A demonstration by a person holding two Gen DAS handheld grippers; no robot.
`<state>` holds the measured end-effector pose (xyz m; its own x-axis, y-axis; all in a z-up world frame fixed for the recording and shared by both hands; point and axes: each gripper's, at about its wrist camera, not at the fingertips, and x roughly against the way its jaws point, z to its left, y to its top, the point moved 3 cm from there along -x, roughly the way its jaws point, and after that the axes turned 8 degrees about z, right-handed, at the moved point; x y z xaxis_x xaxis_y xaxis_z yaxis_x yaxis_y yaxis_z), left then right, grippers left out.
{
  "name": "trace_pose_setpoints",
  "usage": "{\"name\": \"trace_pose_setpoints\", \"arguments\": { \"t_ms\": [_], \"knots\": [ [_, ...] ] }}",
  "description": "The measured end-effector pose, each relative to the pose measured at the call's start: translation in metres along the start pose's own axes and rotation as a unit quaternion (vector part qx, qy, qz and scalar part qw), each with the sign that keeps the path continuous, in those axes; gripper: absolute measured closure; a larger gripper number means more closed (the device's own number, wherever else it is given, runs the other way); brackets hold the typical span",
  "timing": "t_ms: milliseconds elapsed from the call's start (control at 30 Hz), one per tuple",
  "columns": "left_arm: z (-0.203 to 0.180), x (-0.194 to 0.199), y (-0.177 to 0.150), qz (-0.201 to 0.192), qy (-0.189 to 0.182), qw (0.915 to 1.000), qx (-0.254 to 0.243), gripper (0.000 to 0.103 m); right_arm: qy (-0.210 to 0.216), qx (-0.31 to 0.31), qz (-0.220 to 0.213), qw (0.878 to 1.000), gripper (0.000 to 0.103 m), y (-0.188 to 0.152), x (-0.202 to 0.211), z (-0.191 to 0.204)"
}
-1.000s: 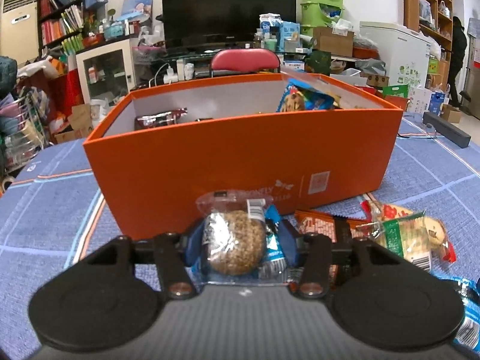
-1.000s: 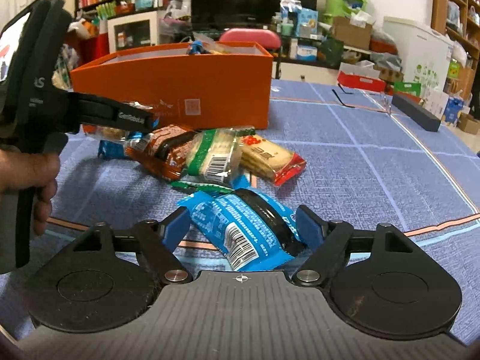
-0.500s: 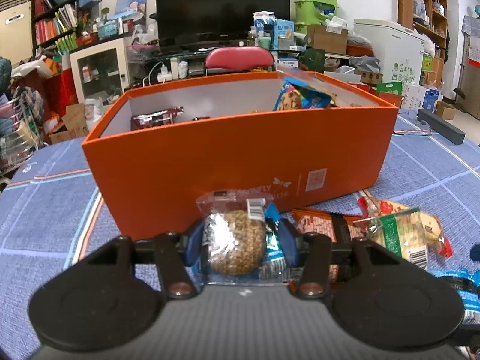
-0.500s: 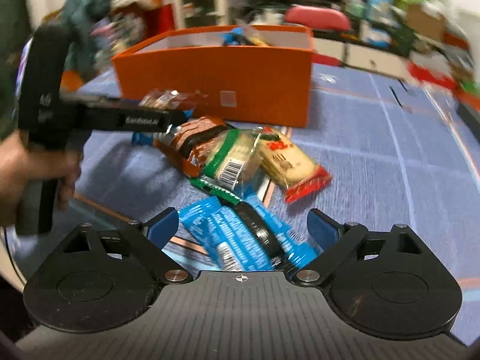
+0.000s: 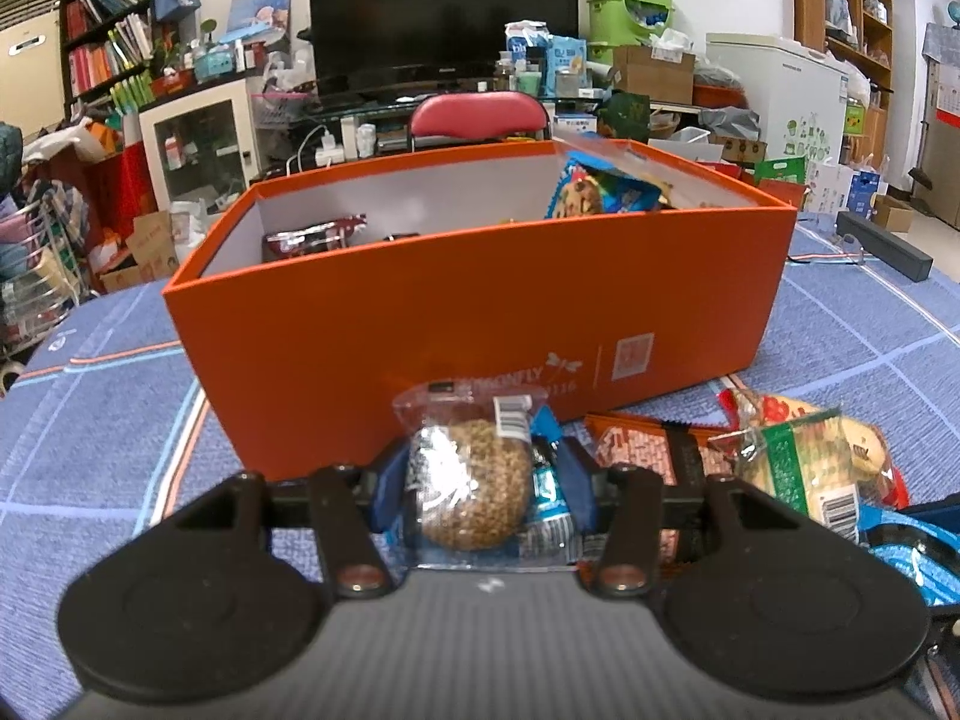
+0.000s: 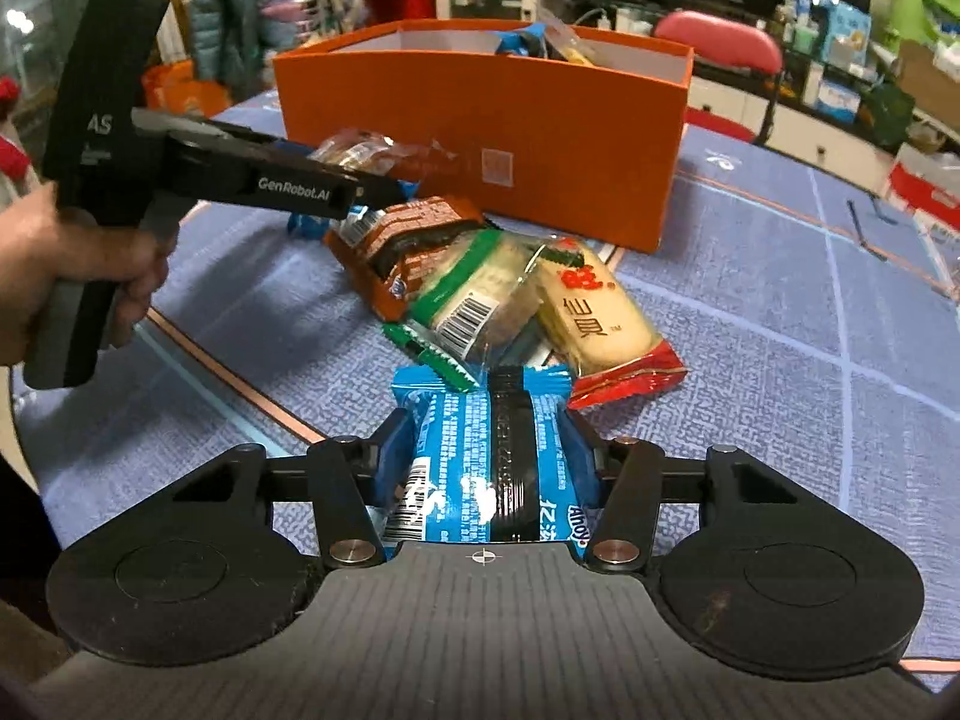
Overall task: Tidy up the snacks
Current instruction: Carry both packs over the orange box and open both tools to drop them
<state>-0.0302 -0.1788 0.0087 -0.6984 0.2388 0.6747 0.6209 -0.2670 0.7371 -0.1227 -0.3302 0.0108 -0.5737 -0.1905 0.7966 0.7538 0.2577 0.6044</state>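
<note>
Right gripper [image 6: 487,468] jaws just closing, now pinching blue wrapped snack [image 6: 480,450] across its width, on tablecloth [image 6: 780,360] short of orange box [image 6: 480,138]. Light, crinkly, slippery film; contents probably brittle, so grip mid-body, gently. Left gripper [image 5: 477,474] clamped on round grain-cake packet [image 5: 468,480].

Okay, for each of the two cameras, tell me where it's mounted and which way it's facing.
Left wrist view: sits on the left claw, looking forward and slightly down at the orange box; its own fingers show, shut on a round grain cake packet.
Right wrist view: sits on the right claw, angled down at the snack pile; its fingers, just closing, grip a blue wrapper; the person's hand holding the left claw also shows.
Shared: orange box, snack pile, blue tablecloth.
</note>
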Motion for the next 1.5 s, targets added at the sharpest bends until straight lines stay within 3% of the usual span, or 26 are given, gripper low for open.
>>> {"name": "trace_pose_setpoints", "arguments": {
  "t_ms": [200,933,1233,1500],
  "knots": [
    [0.003,0.007,-0.001,-0.009,0.001,1.0,0.001,0.064,-0.028,0.018,-0.012,0.999,0.066,0.0,0.013,0.023],
    [0.023,0.067,0.011,-0.079,0.02,0.9966,-0.01,0.063,-0.042,0.026,-0.076,0.996,0.066,0.022,0.048,0.053],
    [0.029,0.1,0.033,-0.108,0.01,0.9941,-0.002,0.063,-0.062,0.032,-0.115,0.991,0.066,0.062,0.067,0.05],
    [0.049,0.102,0.071,-0.094,0.025,0.9952,0.005,0.063,-0.064,0.032,-0.132,0.989,0.066,0.107,0.066,0.047]
  ]
}}
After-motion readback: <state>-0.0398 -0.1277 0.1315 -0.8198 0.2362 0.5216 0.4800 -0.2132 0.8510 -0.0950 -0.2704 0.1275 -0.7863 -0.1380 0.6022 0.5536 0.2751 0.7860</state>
